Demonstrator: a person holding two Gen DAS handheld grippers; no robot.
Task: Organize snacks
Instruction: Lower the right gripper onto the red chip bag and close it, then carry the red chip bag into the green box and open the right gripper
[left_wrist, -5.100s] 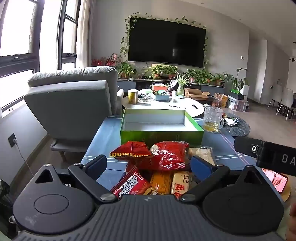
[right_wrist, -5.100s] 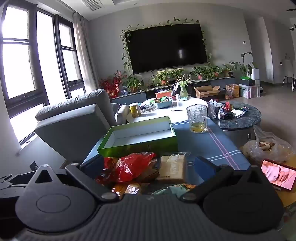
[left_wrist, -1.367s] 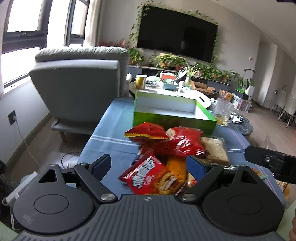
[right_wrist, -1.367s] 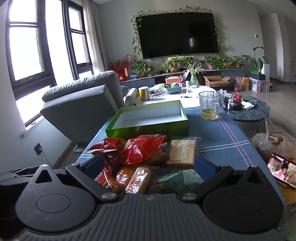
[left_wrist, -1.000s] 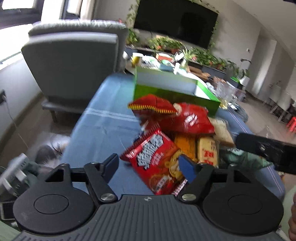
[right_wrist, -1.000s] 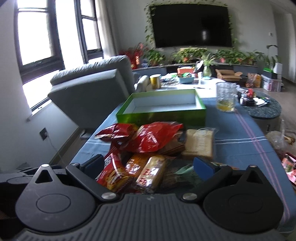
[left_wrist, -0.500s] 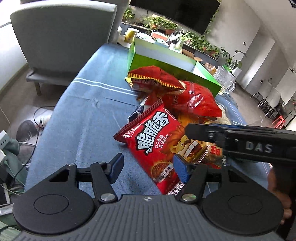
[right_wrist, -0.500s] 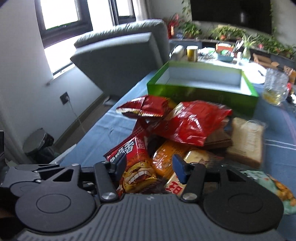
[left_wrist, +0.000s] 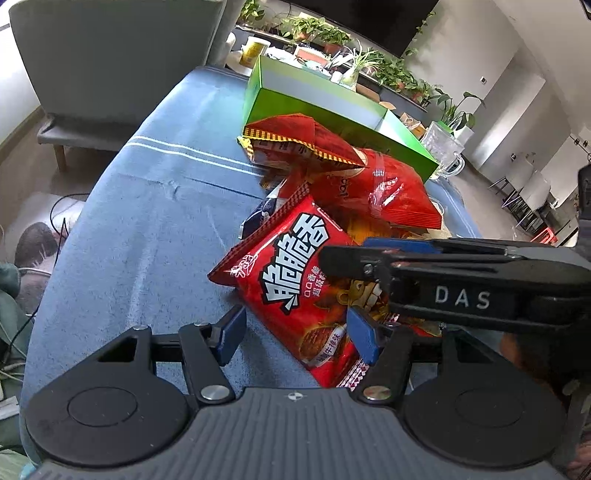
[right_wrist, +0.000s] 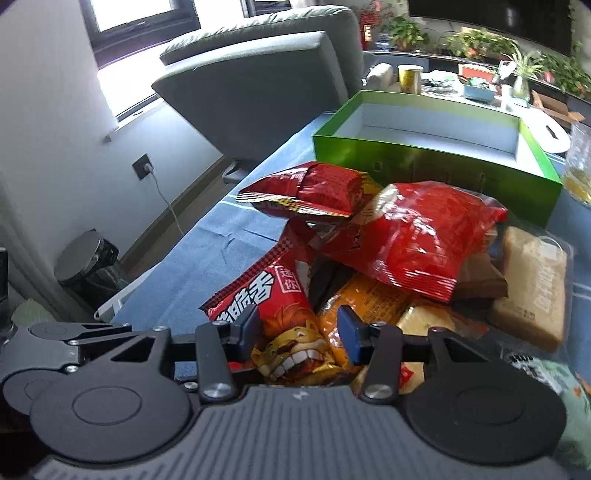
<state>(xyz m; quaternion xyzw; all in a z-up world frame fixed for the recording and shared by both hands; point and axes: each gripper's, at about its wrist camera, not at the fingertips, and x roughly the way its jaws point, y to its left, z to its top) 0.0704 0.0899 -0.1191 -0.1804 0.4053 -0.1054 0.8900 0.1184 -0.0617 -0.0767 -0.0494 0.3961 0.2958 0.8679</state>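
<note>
A pile of snack packets lies on the blue tablecloth (left_wrist: 155, 206). Nearest is a red packet with white Chinese letters (left_wrist: 295, 284), also in the right wrist view (right_wrist: 273, 314). My left gripper (left_wrist: 295, 336) is open, its jaws astride the packet's near end. My right gripper (right_wrist: 295, 328) is open, its jaws either side of the same packet's far half; it crosses the left wrist view (left_wrist: 443, 280) over the packet. Behind lie a dark red packet (right_wrist: 310, 192), a bright red bag (right_wrist: 413, 232), orange packets (right_wrist: 369, 299) and a wrapped cake (right_wrist: 532, 284). An empty green box (right_wrist: 424, 147) stands beyond the pile.
A grey armchair (right_wrist: 266, 88) stands left of the table. A glass mug (left_wrist: 443, 147) is right of the green box. A yellow cup (right_wrist: 409, 78) and plants sit on a far white table. A bin (right_wrist: 88, 266) and floor cables lie left.
Both grippers have tilted down and moved in on the pile. Their jaws have narrowed around the red lettered packet. The right gripper has swung across in front of the left one.
</note>
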